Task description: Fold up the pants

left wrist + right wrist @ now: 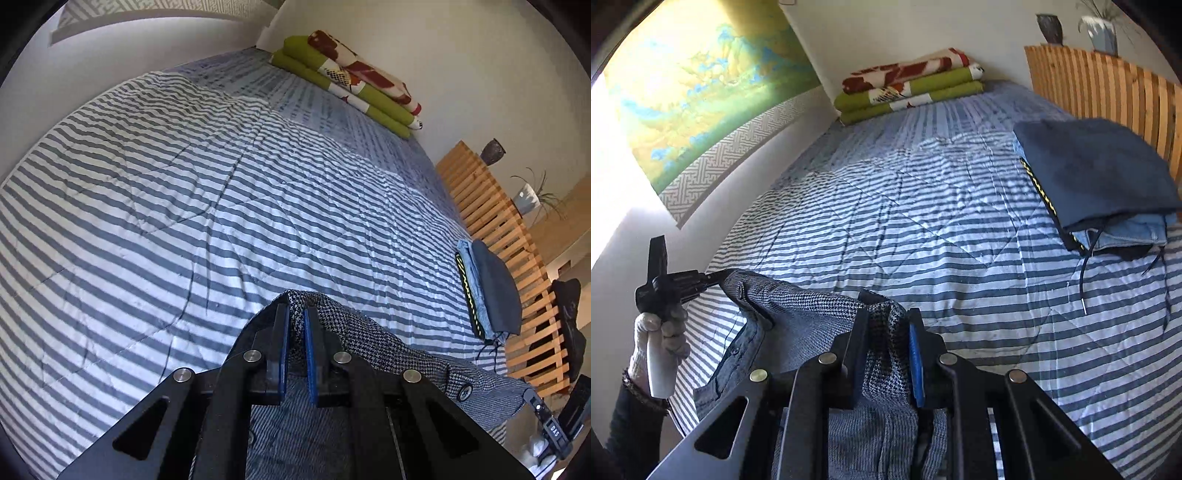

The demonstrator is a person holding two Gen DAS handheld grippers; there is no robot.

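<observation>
Both grips clamped on the pants (812, 314) waistband: left gripper (295, 325) at nine o'clock, right gripper (886, 332) at six. Cloth stretched between them, lifted above the striped quilt (923, 221), probably for spreading flat.

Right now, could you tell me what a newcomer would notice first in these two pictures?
Nearest the cameras, grey houndstooth woven pants are pinched at both ends, by the left gripper and the right gripper, above the blue-and-white striped quilt. A folded pile of dark blue and denim clothes lies by the slatted wooden headboard, and folded green and red-patterned blankets sit in the far corner.
</observation>
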